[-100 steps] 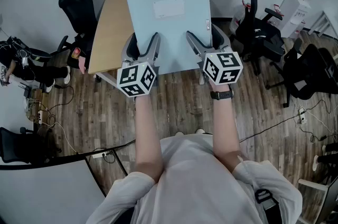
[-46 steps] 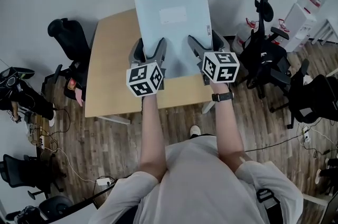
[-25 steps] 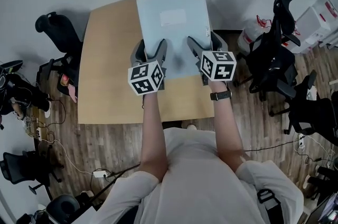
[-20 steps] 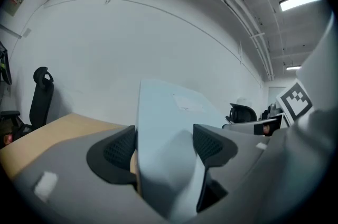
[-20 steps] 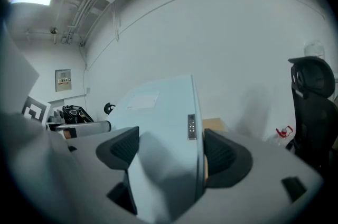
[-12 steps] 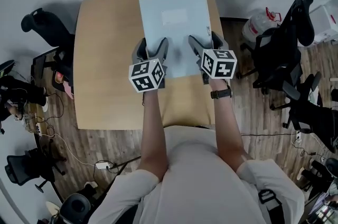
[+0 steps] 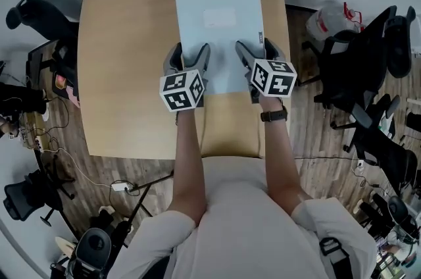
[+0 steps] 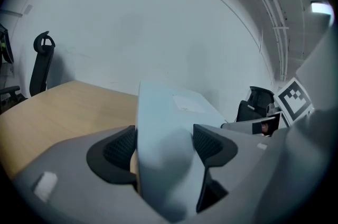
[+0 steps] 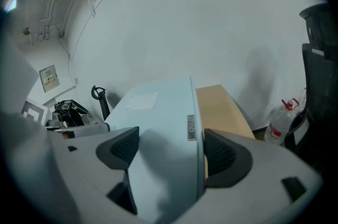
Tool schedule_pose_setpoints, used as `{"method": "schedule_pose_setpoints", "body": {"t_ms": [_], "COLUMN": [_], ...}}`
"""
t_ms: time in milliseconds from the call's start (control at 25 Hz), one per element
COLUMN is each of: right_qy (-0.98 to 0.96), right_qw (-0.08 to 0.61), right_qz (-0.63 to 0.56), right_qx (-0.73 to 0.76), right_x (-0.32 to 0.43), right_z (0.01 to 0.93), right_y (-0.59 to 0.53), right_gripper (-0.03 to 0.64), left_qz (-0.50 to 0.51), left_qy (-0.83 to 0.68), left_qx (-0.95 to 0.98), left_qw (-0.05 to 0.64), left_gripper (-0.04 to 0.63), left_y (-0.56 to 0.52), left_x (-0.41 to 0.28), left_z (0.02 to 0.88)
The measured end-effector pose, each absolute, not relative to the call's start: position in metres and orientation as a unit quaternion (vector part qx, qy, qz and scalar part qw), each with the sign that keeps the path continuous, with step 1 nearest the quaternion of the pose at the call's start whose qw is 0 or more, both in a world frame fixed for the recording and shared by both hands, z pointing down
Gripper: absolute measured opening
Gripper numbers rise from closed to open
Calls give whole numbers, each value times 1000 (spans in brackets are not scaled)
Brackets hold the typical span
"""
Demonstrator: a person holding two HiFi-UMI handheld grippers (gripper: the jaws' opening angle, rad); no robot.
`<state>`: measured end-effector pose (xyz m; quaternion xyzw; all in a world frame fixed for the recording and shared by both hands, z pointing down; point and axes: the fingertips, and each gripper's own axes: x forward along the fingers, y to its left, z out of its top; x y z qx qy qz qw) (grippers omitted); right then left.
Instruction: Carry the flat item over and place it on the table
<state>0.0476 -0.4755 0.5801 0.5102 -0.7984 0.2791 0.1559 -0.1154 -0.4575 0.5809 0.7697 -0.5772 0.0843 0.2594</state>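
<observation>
Soft even light (fisheye-warped, dark corners)

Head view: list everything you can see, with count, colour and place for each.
pale blue flat panel: one, pale blue with a white label, over the table's far half, its near edge in both grippers
light wooden table: one, tan, centre
black office chairs: several, black, on the floor left and right of the table
clear plastic jug: one, clear with red label, floor at upper right
cables: several, dark and pale, floor at left
brown plank floor: around the table
black wristwatch: one, right wrist
left gripper: grey, closed on the panel
right gripper: grey, closed on the panel
</observation>
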Motion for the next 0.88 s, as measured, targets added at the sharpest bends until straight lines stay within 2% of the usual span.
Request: {"method": "schedule_pose_setpoints", "body": {"t_ms": [680, 880], "right_qy": [-755, -749], "right_qw": [207, 218], "right_qz": [354, 344], "right_qx": [512, 523], "right_x": [52, 50], "right_z": [694, 707], "right_y": [-500, -497], "right_gripper": [345, 345], "left_qz": [146, 156], "left_qy": [-557, -556], "left_qx": [748, 749], "left_qw": [330, 326], "left_gripper": [328, 328], "left_y": [-486, -484], "left_x": [-111, -113], "left_z": [695, 709]}}
